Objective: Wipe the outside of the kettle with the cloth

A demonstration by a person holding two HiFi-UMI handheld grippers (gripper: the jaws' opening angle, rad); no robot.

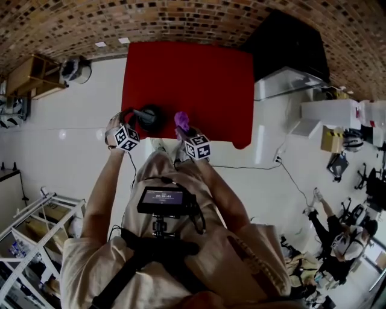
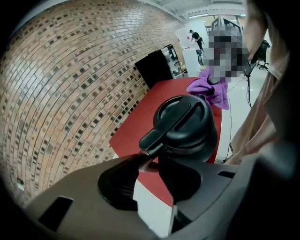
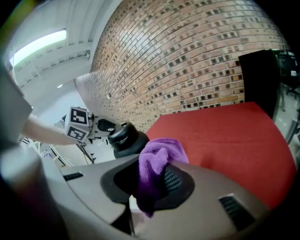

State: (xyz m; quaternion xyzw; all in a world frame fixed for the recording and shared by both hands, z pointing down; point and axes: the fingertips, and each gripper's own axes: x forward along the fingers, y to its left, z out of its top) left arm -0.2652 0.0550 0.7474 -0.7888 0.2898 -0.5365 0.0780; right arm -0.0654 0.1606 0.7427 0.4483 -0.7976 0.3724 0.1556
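Observation:
The black kettle stands near the front left edge of the red table. In the left gripper view its lid and handle fill the middle. The handle's end reaches just to the tips of my left gripper. Its jaws stand a little apart, with floor and table showing through the gap. My right gripper is shut on a bunched purple cloth, held above the table's front edge to the right of the kettle. The cloth is apart from the kettle.
A brick wall runs behind the table. A black cabinet and a grey unit stand at the table's right. A cable lies on the white floor. Shelving is at the left, and people are far right.

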